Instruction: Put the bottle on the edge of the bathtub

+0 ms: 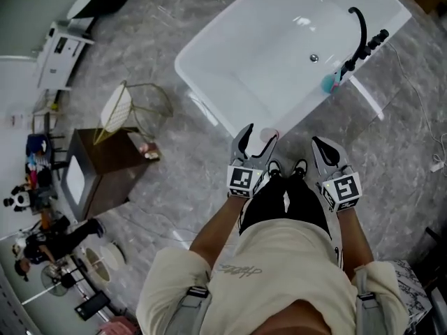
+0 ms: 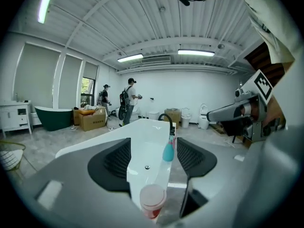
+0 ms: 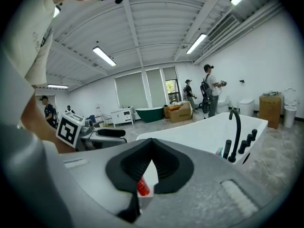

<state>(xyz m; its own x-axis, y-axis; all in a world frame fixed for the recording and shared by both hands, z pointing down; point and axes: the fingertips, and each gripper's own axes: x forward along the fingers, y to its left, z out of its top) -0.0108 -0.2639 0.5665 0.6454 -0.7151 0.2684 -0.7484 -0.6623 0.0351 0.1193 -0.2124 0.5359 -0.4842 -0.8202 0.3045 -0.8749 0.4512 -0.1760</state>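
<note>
A white bathtub sits on a grey marble floor. A small red bottle with a pale cap stands upright on the tub's near edge. The left hand-held gripper hangs released just by it, jaws wide, apparently not touching. The right hand-held gripper, clenched and empty, hovers nearby to the right.

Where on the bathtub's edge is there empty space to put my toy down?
The bathtub rim across from the faucet is bare along its whole length. The near rim is bare too, beside the pink-capped bottle. It is crowded by the faucet, where the teal bottle and black handles stand.
</note>
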